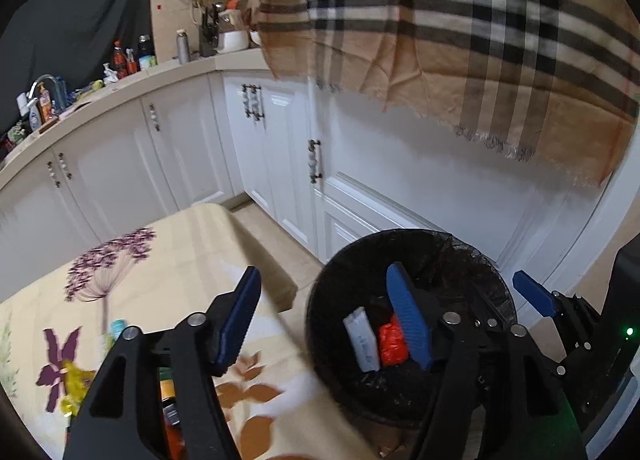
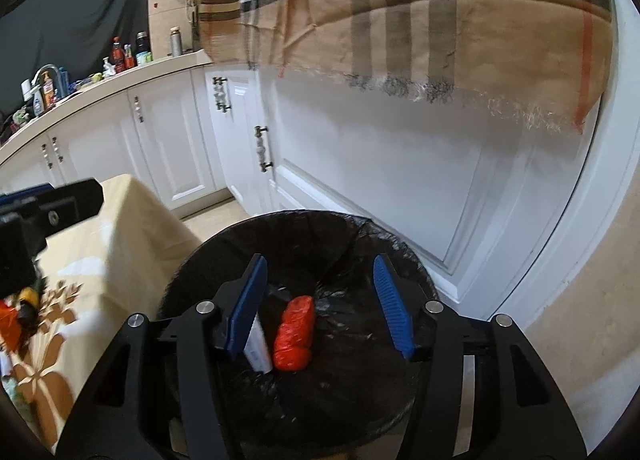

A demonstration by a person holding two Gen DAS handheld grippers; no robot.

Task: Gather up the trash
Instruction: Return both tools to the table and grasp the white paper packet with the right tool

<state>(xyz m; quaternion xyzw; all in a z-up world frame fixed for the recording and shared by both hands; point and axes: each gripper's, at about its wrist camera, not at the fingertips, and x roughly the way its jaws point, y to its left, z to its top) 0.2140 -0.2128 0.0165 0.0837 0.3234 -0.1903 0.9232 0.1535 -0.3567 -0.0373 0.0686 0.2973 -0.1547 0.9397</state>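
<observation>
While over the bin point(image 2: 224, 256), both tools point(image 2: 318, 308) point(image 1: 324, 316) apart and empty, wrapper point(image 2: 294, 334) and box point(image 1: 362, 340) inside.

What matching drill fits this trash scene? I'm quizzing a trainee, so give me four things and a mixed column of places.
Things:
1. red wrapper
2. checked cloth
3. yellow wrapper
4. soap bottle

Places:
A. on the flowered tablecloth
B. hanging over the white cabinets
C. inside the black bin, beside a white packet
D. on the counter by the tap

Pairs: 1-C, 2-B, 3-A, 4-D
</observation>
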